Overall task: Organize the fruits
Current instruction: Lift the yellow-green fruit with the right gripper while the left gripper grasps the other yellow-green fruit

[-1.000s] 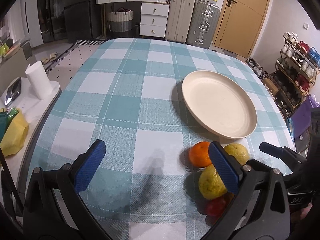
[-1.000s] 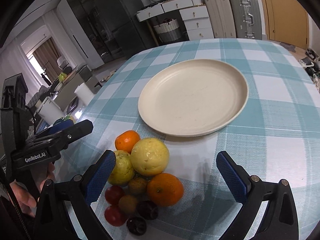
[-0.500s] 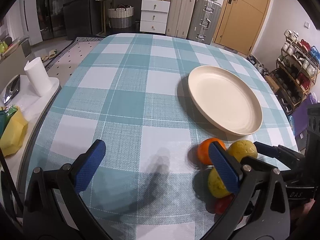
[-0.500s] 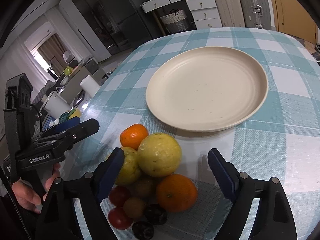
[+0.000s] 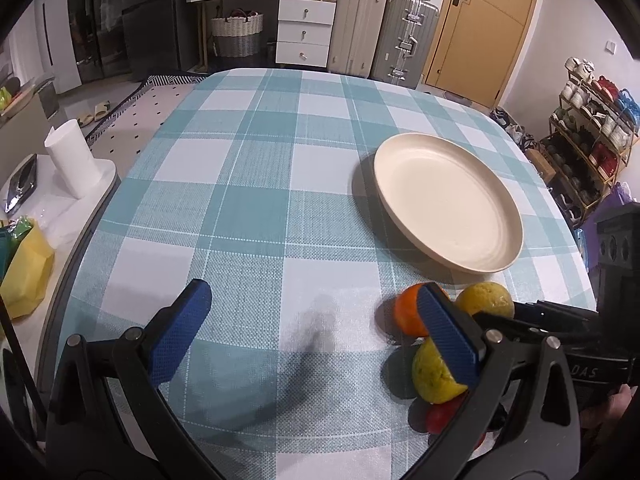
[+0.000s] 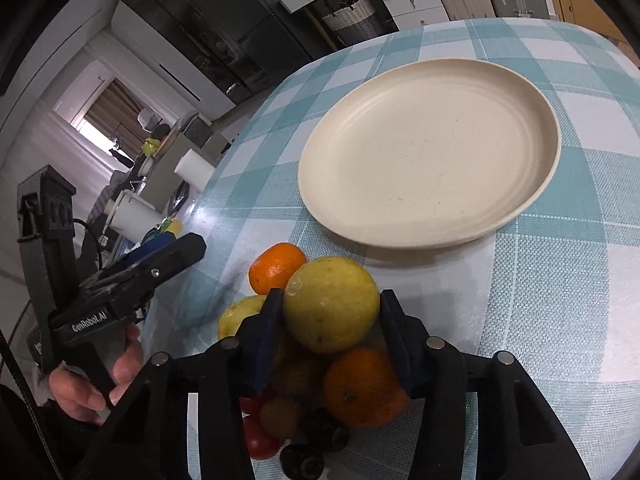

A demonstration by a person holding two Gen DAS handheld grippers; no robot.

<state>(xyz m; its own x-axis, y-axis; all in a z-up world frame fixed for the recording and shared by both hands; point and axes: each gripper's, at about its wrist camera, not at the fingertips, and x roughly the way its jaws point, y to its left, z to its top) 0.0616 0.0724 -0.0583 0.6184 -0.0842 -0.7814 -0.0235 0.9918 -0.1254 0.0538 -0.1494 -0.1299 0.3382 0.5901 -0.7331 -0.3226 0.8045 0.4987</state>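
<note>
A pile of fruit lies on the checked tablecloth near the table's front edge. My right gripper (image 6: 331, 316) is shut on a large yellow fruit (image 6: 331, 304) on top of the pile. An orange (image 6: 276, 266) lies behind it, another orange (image 6: 360, 386) in front, a second yellow fruit (image 6: 238, 316) to the left, and small red and dark fruits below. An empty cream plate (image 6: 428, 152) sits just beyond. My left gripper (image 5: 316, 336) is open and empty over the cloth, left of the pile (image 5: 432, 368). The plate also shows in the left wrist view (image 5: 448, 200).
A white roll (image 5: 74, 164) and a yellow bag (image 5: 24, 272) sit on a side counter left of the table. Suitcases, drawers and a door stand behind the table. A shoe rack (image 5: 592, 128) is at the right.
My right gripper moved forward and down onto the pile and closed on the large yellow fruit. My left gripper stayed open and shifted slightly.
</note>
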